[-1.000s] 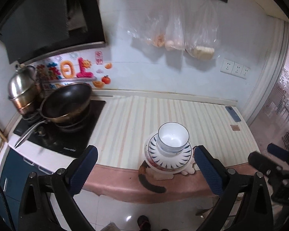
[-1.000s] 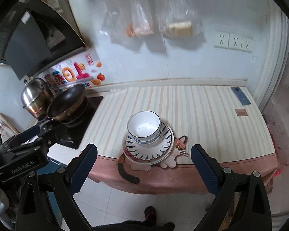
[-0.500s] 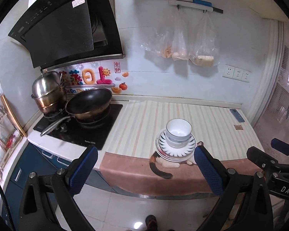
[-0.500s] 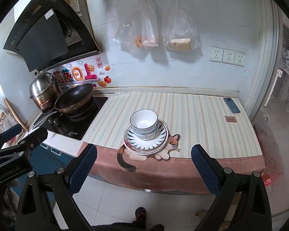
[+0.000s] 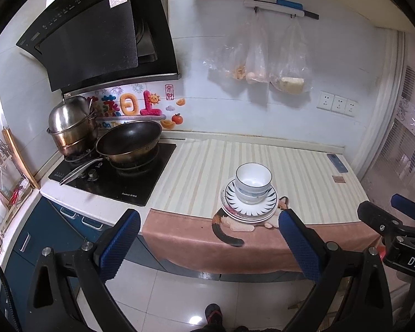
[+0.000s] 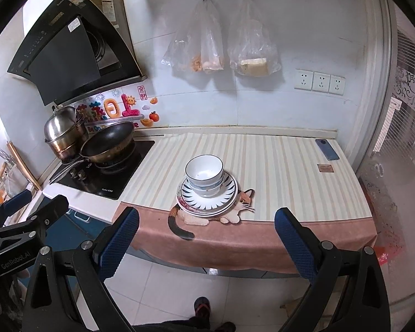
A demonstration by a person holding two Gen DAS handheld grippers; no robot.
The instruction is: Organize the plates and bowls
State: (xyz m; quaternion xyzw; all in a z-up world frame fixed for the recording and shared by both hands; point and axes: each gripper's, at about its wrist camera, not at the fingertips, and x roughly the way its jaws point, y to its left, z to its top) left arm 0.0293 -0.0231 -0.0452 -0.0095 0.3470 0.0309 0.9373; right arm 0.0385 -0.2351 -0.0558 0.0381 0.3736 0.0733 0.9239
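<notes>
Both grippers, left (image 5: 209,238) and right (image 6: 206,235), have drawn back from the worktop (image 6: 276,163), wide open and empty, leaving bowls (image 6: 204,174) stacked on plates (image 6: 207,196); the job looks done.

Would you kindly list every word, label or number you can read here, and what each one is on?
"GenRobot.AI": on the left hand-held gripper, seen from the right wrist.
"DAS": cut off at the frame edge, on the right hand-held gripper, seen from the left wrist.
"Be On": on the wall stickers; the rest is hidden by the pan.
Too small or blurred: the range hood labels, the stove brand, the red sticker characters.
</notes>
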